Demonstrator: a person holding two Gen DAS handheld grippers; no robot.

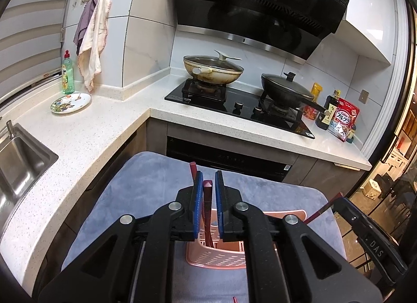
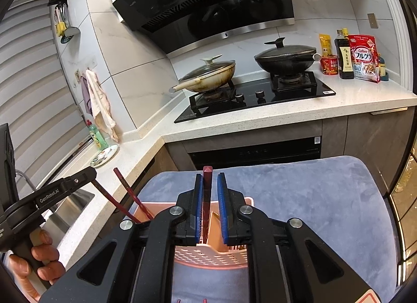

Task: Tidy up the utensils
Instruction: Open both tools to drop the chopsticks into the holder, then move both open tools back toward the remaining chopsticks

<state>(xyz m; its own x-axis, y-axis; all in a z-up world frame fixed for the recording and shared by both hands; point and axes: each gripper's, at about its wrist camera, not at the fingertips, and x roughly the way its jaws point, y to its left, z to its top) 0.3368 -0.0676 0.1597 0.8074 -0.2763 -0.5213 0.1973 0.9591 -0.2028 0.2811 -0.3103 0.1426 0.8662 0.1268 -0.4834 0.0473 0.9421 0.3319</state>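
A pink perforated utensil basket [image 1: 221,256] stands on a grey-blue mat [image 1: 146,185]; it also shows in the right wrist view [image 2: 208,258]. My left gripper [image 1: 208,180] hovers over the basket, jaws slightly apart, with two dark red chopsticks [image 1: 207,198] standing in the basket between and beside the fingers. My right gripper [image 2: 209,181] hovers over the basket too, jaws slightly apart around one dark red chopstick [image 2: 207,185] that reaches down into the basket. The left gripper's fingers [image 2: 86,174] and two chopsticks [image 2: 130,193] show at left.
A white counter [image 1: 86,136] wraps round to a steel sink [image 1: 18,167] at left. A plate [image 1: 71,102] and a green bottle [image 1: 67,74] stand behind it. The hob [image 1: 234,107] carries two lidded pans. Bottles and a cereal bag [image 1: 342,120] stand at right.
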